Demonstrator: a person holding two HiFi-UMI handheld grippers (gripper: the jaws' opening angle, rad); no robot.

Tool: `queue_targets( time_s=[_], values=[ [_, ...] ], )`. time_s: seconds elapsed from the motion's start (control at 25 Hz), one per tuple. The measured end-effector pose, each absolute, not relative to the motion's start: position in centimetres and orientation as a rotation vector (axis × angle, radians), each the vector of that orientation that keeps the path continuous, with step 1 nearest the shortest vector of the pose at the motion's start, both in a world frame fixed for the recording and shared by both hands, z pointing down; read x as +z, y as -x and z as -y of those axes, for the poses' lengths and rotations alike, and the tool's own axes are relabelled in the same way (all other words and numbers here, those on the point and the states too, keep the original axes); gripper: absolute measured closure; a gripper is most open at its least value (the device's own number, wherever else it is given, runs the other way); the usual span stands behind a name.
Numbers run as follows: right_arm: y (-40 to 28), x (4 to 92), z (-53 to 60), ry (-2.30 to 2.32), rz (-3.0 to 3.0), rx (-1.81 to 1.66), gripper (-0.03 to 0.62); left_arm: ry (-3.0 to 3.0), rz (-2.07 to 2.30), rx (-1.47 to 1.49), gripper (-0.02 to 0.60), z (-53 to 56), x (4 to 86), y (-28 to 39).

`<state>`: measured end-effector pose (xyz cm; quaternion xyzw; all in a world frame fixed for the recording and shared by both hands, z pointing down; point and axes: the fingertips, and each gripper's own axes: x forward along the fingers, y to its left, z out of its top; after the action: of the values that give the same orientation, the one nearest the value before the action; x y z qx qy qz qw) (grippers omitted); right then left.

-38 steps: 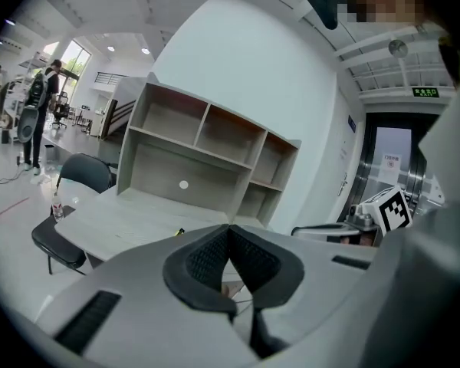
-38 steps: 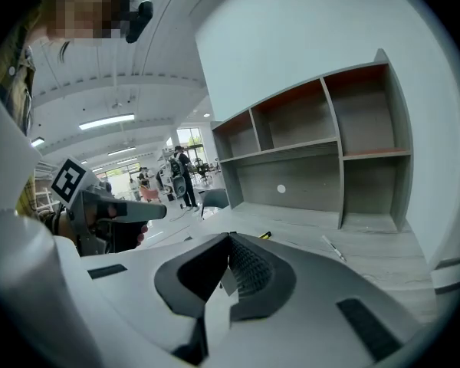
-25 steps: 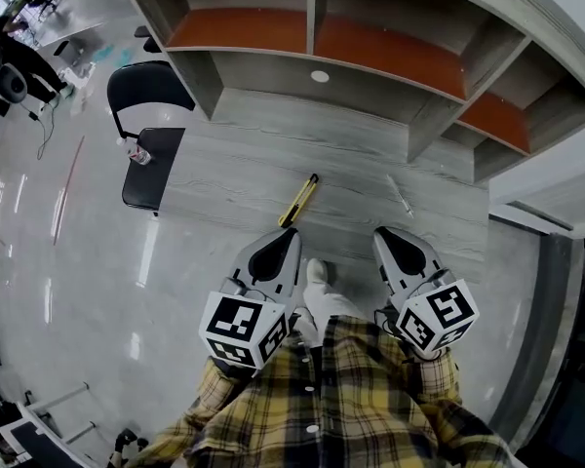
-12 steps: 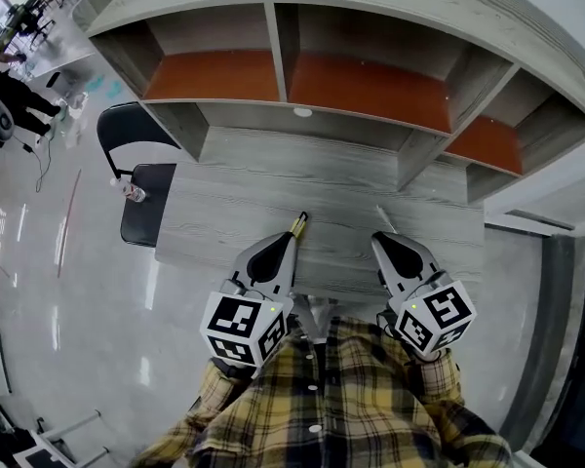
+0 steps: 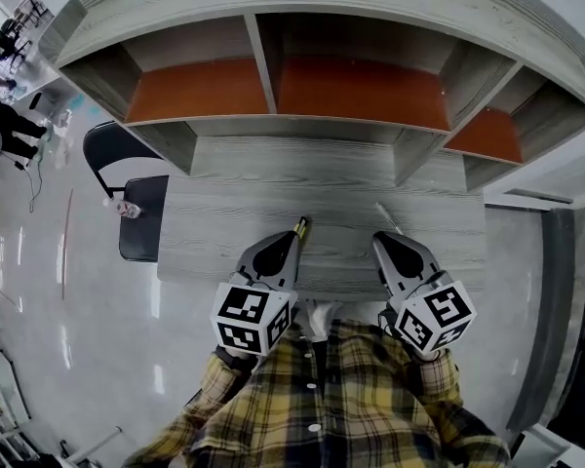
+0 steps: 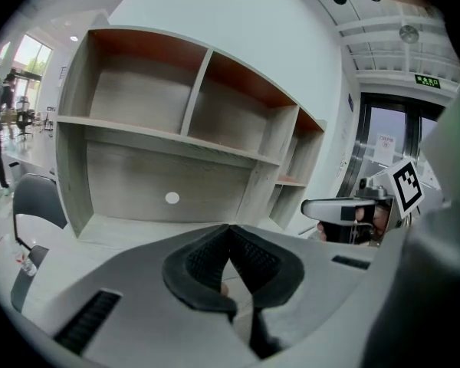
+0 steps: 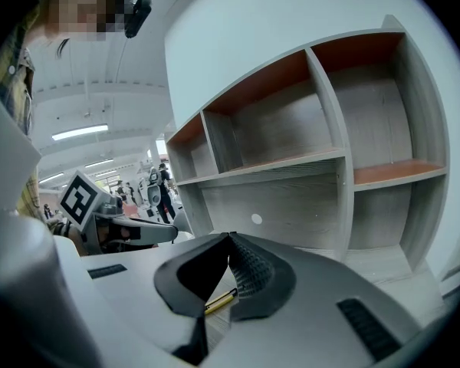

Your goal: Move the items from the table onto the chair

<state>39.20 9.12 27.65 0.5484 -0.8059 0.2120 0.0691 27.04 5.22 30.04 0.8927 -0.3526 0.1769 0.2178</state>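
Observation:
A yellow utility knife [image 5: 299, 227] lies on the grey wooden table [image 5: 331, 178]; only its far end shows past my left gripper [image 5: 276, 245]. The knife [image 7: 218, 303] also shows low between the jaws in the right gripper view. A thin white pen [image 5: 388, 217] lies just beyond my right gripper [image 5: 390, 244]. Both grippers hover over the table's front edge, shut and empty. The left gripper [image 6: 230, 240] and right gripper [image 7: 230, 253] each have their pads together. A black chair [image 5: 136, 217] stands at the table's left end with a small bottle [image 5: 127, 209] on its seat.
An empty shelf unit [image 5: 283, 86] with orange-topped compartments rises along the table's back. Shiny floor [image 5: 68, 300] lies to the left around the chair. People and equipment [image 5: 5, 125] stand far off at the upper left. A dark doorway strip [image 5: 565, 320] runs down the right.
The table and shelves have come nearer in the head view. Both grippers now sit over the table's front edge, and the left one covers most of the knife.

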Motion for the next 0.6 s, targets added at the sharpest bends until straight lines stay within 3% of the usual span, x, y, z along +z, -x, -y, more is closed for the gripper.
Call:
queue_targets(
  time_s=[0.28,0.4,0.6],
  values=[
    [-39.2,29.1,-9.5,-1.673,2.385,0.707,0.576,-2.392,0.959,0.562,0.561,-4.5,34.0,-26.7],
    [-39.1,29.3,-9.5,-1.682,2.378,0.727,0.576,-2.368,0.922,0.593,0.474,-4.4,35.4,-26.8],
    [-39.4,30.1,-9.7,-1.698,2.358,0.758,0.576,-2.334,0.889,0.661,0.388,-4.1,37.9,-26.7]
  ],
)
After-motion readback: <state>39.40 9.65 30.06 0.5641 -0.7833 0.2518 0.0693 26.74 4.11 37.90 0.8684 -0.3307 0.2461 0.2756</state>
